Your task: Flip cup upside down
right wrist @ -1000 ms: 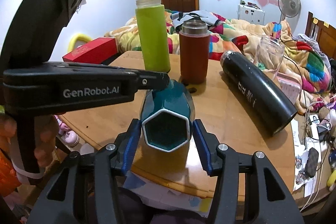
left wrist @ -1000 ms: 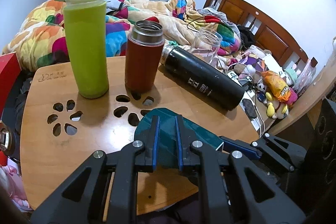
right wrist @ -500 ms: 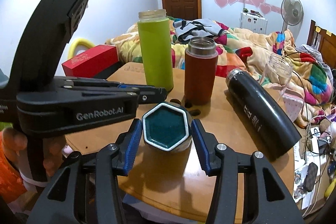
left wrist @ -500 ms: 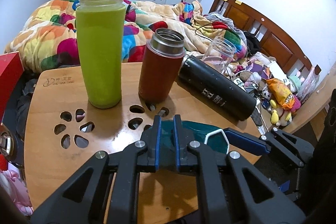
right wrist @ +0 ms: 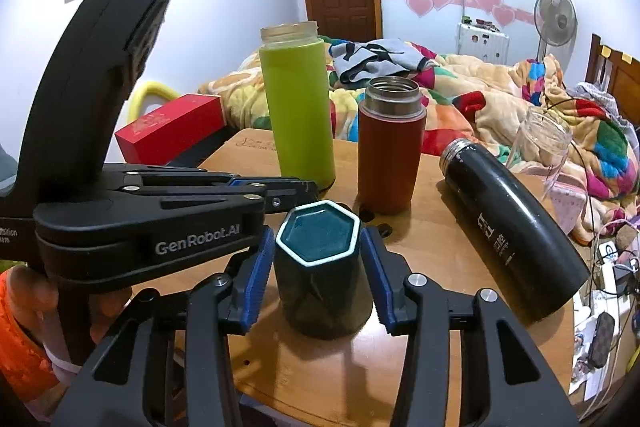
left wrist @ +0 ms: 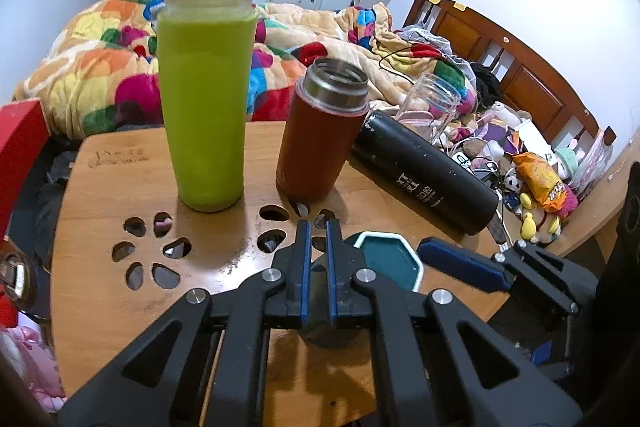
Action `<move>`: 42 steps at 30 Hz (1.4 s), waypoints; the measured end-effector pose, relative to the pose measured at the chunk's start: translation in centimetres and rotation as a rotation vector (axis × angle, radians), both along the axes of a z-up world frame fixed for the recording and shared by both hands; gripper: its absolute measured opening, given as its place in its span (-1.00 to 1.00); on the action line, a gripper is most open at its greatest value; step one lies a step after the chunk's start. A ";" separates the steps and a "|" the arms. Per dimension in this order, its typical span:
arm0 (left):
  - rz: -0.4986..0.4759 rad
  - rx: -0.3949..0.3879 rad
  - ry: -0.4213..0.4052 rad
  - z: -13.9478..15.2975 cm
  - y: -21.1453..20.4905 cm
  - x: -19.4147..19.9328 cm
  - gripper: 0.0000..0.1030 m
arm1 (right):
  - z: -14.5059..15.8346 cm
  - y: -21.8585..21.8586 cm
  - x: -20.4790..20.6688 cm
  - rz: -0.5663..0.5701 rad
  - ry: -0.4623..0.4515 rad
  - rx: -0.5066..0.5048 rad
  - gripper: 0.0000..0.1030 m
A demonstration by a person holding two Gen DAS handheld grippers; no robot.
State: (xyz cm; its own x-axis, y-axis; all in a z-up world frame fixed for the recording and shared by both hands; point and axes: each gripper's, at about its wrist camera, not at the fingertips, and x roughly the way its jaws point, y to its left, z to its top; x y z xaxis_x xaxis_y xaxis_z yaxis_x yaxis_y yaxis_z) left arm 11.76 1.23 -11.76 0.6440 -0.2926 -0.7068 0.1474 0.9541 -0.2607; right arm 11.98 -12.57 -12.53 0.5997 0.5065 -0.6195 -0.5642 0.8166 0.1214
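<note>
Cup (right wrist: 320, 267) stood base-up on the desk (right wrist: 432, 251) between the right tool (right wrist: 320, 267) pads, jaws slightly apart (contact unclear), left tool (left wrist: 316, 267) pinched narrow, empty, beside it; release best done by opening wide, then retreating straight back without nudging.

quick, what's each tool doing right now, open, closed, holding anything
Left tool: closed, fingers nearly touching, nothing between them.
Right tool: open around the teal cup, pads close on both sides; contact cannot be told.
</note>
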 end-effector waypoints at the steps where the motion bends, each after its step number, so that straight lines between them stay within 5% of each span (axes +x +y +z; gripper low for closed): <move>1: 0.003 0.009 -0.013 0.5 0.0 -0.4 -0.89 | 0.2 -0.1 -0.1 -0.006 -0.003 0.000 -0.19; 10: 0.053 0.024 -0.114 5.3 0.4 -4.2 -0.86 | 3.6 -3.2 -1.0 -0.081 -0.041 0.019 -0.13; 15: 0.075 0.011 -0.163 7.9 0.6 -6.7 -0.79 | 6.3 -5.5 -2.5 -0.135 -0.088 0.048 0.18; 17: 0.089 0.018 -0.193 9.0 0.5 -7.9 -0.60 | 7.6 -6.1 -3.4 -0.151 -0.118 0.058 0.24; 19: 0.101 0.033 -0.222 10.1 0.4 -9.0 -0.05 | 8.7 -6.5 -4.2 -0.159 -0.145 0.069 0.34; 21: 0.124 0.050 -0.268 11.1 0.3 -10.3 0.28 | 9.9 -6.9 -5.2 -0.167 -0.178 0.082 0.54; 26: 0.148 0.086 -0.332 13.1 -0.1 -12.5 0.42 | 12.2 -7.4 -7.1 -0.180 -0.235 0.104 0.67; 28: 0.158 0.086 -0.350 13.6 0.0 -13.1 0.66 | 12.8 -7.7 -7.6 -0.187 -0.248 0.111 0.68; 34: 0.196 0.101 -0.406 14.8 0.1 -14.9 0.92 | 14.0 -8.4 -8.8 -0.209 -0.284 0.129 0.77; 38: 0.220 0.116 -0.426 14.9 0.1 -15.2 0.96 | 14.2 -8.8 -8.8 -0.233 -0.283 0.146 1.00; 42: 0.225 0.121 -0.426 14.6 0.2 -14.9 0.97 | 14.0 -9.4 -8.3 -0.247 -0.278 0.164 1.00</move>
State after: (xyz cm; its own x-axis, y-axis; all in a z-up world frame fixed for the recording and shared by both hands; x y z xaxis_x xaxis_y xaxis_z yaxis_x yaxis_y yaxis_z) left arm -3.16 1.42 2.84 0.9209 -0.0453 -0.3872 0.0036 0.9942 -0.1075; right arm 3.71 -21.94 1.43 0.8489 0.4047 -0.3400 -0.3830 0.9143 0.1320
